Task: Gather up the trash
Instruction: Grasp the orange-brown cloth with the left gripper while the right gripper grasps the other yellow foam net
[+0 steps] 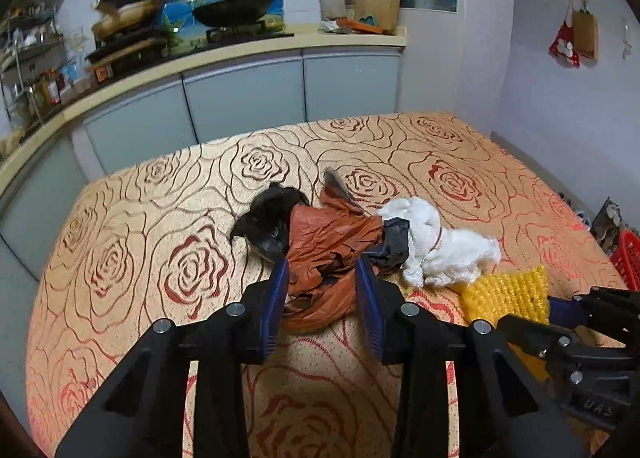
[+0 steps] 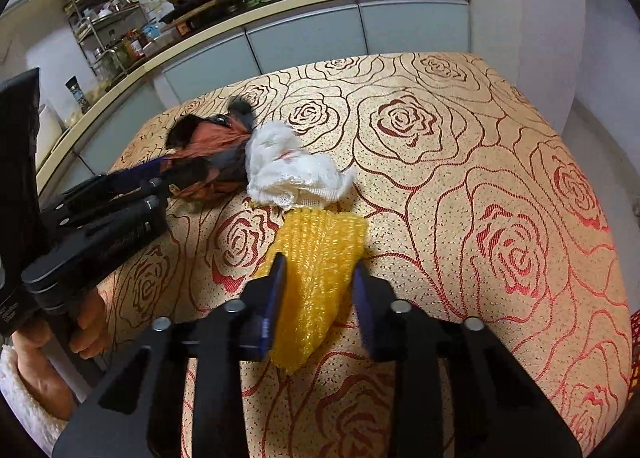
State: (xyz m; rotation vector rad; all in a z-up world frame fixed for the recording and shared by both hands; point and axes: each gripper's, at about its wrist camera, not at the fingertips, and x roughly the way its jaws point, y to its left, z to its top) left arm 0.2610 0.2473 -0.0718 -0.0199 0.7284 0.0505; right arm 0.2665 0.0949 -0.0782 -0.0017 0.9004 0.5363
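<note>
On the rose-patterned bench [image 1: 160,225], my left fingers [image 1: 322,270] sit partly apart with the crumpled orange bag [image 1: 328,246] between them; both blue pads touch its folds, clamped on it. My right fingers [image 2: 318,274] are narrowed onto the yellow net [image 2: 320,242], pads pressing its near end. A black bag [image 1: 268,221] lies touching the orange one on its left side. A white cloth [image 1: 436,242] lies just right of it, touching the net's far edge.

Two bags [image 1: 328,246], two wrappers [image 1: 444,246]
</note>
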